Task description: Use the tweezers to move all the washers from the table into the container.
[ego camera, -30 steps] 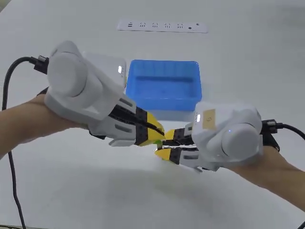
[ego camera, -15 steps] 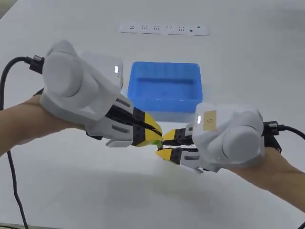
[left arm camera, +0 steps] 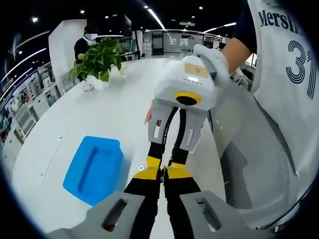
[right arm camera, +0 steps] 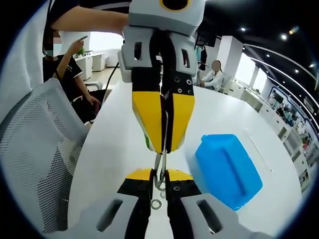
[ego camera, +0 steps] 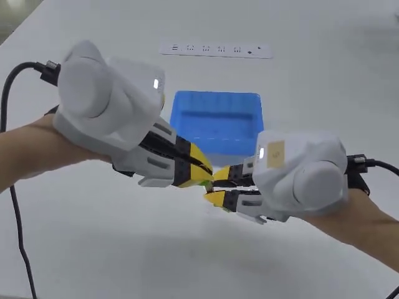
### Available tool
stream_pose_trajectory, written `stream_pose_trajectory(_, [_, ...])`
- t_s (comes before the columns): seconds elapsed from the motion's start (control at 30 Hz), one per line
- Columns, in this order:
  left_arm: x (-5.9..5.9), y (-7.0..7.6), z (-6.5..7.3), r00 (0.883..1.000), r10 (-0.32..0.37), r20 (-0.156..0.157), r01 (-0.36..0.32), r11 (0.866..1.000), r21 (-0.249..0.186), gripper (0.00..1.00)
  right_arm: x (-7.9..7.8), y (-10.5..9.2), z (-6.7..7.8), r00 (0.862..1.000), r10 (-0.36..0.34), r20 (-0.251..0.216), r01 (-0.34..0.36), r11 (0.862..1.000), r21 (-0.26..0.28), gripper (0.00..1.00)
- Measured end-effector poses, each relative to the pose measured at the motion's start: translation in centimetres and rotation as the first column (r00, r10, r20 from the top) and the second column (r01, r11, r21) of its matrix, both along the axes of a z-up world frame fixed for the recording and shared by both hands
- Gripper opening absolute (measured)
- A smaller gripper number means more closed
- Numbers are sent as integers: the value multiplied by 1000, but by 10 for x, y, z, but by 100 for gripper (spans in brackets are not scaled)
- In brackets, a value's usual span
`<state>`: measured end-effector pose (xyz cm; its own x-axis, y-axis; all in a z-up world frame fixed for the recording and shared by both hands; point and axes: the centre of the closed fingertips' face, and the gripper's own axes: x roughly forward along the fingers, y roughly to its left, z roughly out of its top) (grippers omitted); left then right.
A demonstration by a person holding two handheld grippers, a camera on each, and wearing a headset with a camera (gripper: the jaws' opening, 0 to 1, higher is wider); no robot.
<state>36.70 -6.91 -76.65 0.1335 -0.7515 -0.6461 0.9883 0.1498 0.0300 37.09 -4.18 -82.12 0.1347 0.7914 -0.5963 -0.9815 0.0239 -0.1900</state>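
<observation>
Jaws: left gripper (right arm camera: 163, 149) clamps tweezers (right arm camera: 160, 167), right gripper (right arm camera: 158, 175) flanks tip, washer (right arm camera: 156, 203) beneath

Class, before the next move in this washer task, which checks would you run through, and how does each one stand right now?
1. Tweezers clamped in the left gripper: ok.
2. Right gripper has a firm hold on the tweezers: cannot tell; its jaws sit close around their lower end.
3. Washer located: ok, on the table near the tips.
4. Washer lifted: not ok.
5. Container open and unobstructed: ok.
</observation>
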Motion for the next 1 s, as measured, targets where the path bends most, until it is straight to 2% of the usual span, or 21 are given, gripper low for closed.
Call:
stream_pose_trajectory(0.27, [14, 1, 20, 999, 3, 47, -3, 1000, -6, 7, 18, -3, 20, 998, 4, 67, -4, 1000, -6, 10])
stream_pose_trajectory(0.4, [20, 0, 30, 998, -4, 66, 5, 1000, -10, 7, 24, -2, 30, 996, 5, 86, -4, 1000, -2, 10])
stream_pose_trajectory(0.63, [31, 0, 40, 994, -37, 99, 36, 999, 17, 6, 37, -1, 42, 993, 6, 121, -6, 1000, -2, 10])
stream_pose_trajectory(0.87, [47, 0, 48, 990, -56, 127, 52, 998, 38, 6, 55, 1, 50, 989, -3, 147, 2, 1000, 6, 10])
stream_pose_trajectory(1.0, [63, 0, 51, 988, -63, 142, 58, 998, 40, 6, 68, 1, 55, 987, -18, 159, 16, 1000, 18, 10])
